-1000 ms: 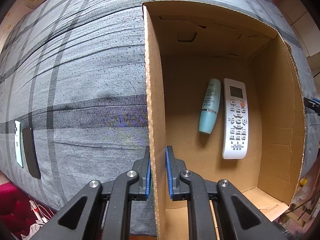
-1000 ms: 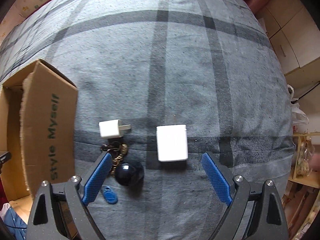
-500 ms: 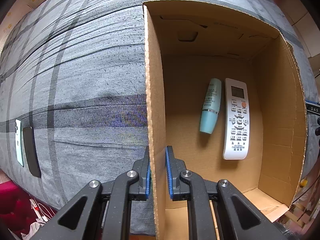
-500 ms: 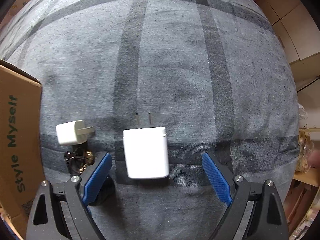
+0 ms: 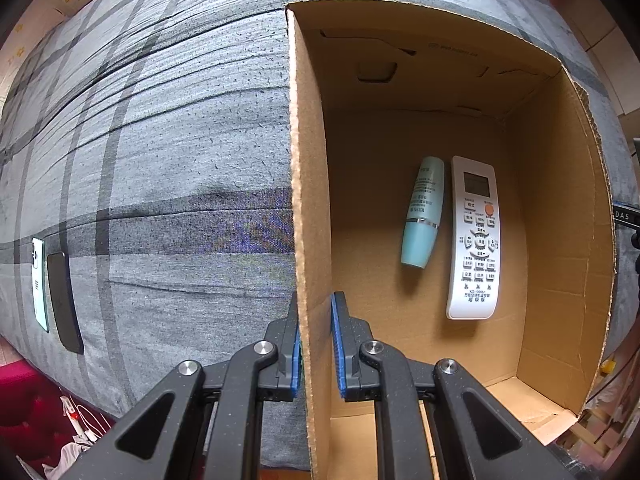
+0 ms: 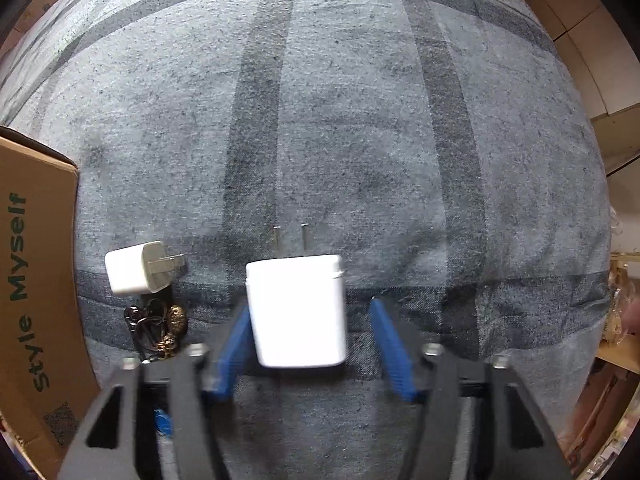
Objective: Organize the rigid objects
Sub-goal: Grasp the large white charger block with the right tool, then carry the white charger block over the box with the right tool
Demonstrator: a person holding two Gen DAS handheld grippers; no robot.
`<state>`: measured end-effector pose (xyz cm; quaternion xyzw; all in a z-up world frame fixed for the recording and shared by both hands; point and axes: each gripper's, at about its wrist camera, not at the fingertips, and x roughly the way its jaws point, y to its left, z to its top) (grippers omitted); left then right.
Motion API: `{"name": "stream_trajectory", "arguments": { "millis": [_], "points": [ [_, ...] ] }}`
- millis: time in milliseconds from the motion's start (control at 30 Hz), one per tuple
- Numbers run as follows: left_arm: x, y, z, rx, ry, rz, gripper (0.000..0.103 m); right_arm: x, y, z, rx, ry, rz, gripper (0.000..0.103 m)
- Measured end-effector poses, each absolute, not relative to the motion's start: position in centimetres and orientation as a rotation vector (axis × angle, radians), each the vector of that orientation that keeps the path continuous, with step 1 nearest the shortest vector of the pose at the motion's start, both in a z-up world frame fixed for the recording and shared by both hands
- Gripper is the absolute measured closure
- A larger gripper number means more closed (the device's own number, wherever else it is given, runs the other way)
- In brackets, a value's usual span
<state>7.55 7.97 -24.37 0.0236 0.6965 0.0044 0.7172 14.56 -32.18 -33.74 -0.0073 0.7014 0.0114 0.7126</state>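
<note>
- The left gripper point(image 5: 316, 344) is clenched on the side wall of the brown cardboard box point(image 5: 310, 216), steadying it.
- The right gripper point(image 6: 310, 344) has just been closing around the large white square plug charger point(image 6: 296, 310) on the grey checked bedcover point(image 6: 360, 120); the right pad has not reached it yet.
- Next, I think: finish the squeeze, lift, carry it to the box.

Bottle point(image 5: 424, 216) left of remote point(image 5: 478, 240) in box point(image 5: 560, 208), small plug point(image 6: 138, 268) left of charger point(image 6: 298, 308), keys point(image 6: 160, 328) seemingly below

We note a grey bedcover point(image 6: 360, 120) crossed by darker plaid bands. Brown cardboard box point(image 5: 312, 160) with green lettering on its flap. Inside it: pale teal bottle point(image 5: 422, 216), white remote point(image 5: 476, 240) with one orange button. Two white chargers point(image 6: 298, 308) point(image 6: 134, 268). Blue pads point(image 6: 390, 348) on black gripper frames.
</note>
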Motion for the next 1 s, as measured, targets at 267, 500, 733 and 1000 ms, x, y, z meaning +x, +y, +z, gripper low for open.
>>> {"name": "stream_trajectory", "arguments": {
  "millis": [267,500,733,1000],
  "points": [
    [7.5,7.9,-24.2,0.057,1.538,0.007,0.09,13.9,-31.4,-32.2,-0.045,1.539,0.023,0.057],
    [7.4,7.8,-24.2,0.061,1.535,0.004,0.09,13.4,-30.8,-30.5,-0.04,1.518,0.007,0.057],
    [7.4,7.5,-24.1,0.065,1.533,-0.002,0.09,12.9,-30.1,-29.0,-0.03,1.499,0.004,0.057],
    [7.3,7.4,-23.9,0.07,1.527,-0.008,0.09,12.8,-28.9,-26.2,-0.022,1.475,0.009,0.057]
  ]
}}
